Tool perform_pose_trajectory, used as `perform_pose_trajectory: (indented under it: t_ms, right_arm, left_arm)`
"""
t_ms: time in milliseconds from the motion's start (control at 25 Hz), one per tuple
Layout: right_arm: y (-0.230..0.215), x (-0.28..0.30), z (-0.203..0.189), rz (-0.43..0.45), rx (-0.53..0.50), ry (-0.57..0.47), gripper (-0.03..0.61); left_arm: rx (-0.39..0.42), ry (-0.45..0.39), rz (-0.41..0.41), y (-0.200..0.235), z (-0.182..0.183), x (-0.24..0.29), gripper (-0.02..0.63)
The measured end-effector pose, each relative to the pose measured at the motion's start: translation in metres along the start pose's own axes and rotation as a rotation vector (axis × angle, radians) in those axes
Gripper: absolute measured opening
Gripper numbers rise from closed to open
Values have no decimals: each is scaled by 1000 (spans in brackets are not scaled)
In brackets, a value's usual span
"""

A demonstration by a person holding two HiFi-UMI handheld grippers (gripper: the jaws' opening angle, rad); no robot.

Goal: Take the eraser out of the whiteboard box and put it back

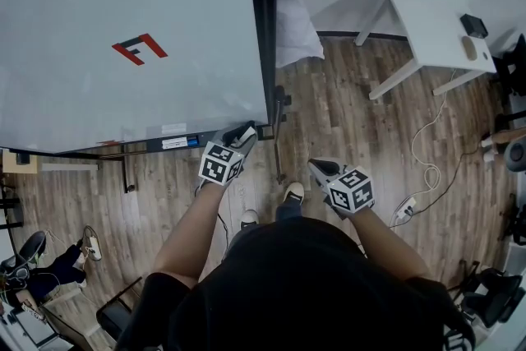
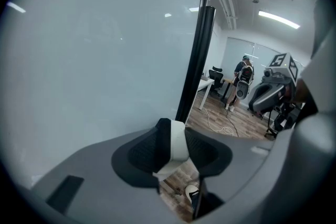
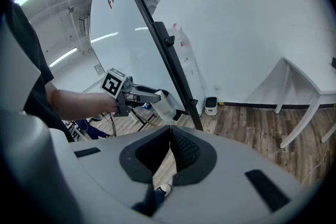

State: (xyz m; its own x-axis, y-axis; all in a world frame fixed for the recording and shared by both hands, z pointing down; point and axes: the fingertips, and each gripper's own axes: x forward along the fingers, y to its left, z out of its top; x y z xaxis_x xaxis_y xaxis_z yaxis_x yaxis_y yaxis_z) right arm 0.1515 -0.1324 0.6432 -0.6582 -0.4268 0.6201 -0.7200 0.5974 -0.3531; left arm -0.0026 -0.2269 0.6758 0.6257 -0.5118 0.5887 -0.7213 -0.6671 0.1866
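Note:
My left gripper (image 1: 245,132) is shut on a white eraser (image 2: 178,144), which stands upright between its dark pads. It hangs just in front of the whiteboard's (image 1: 123,29) lower right corner, right of the tray (image 1: 168,144) along the board's bottom edge. In the right gripper view the eraser (image 3: 164,106) sticks out from the left gripper's tips beside the board's black frame post (image 3: 173,76). My right gripper (image 1: 316,167) hangs lower right over the wooden floor, apart from the board. Its jaws meet at the tips with nothing between them (image 3: 169,134).
A white table (image 1: 427,20) stands at the far right, with a cable (image 1: 427,160) and a power strip (image 1: 404,210) on the floor below it. A white cloth bundle (image 1: 292,29) lies behind the board. Office chairs stand at lower left (image 1: 25,255). A person (image 2: 242,78) stands far off.

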Motion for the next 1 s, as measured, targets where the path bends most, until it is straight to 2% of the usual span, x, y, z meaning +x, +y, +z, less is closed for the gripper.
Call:
perform_pose_trajectory:
  t_ms: [1000]
  right_arm:
    - [12,-5,12,4,-36,-19,-2]
  left_arm:
    - [-6,-68,23,3,21,-21,186]
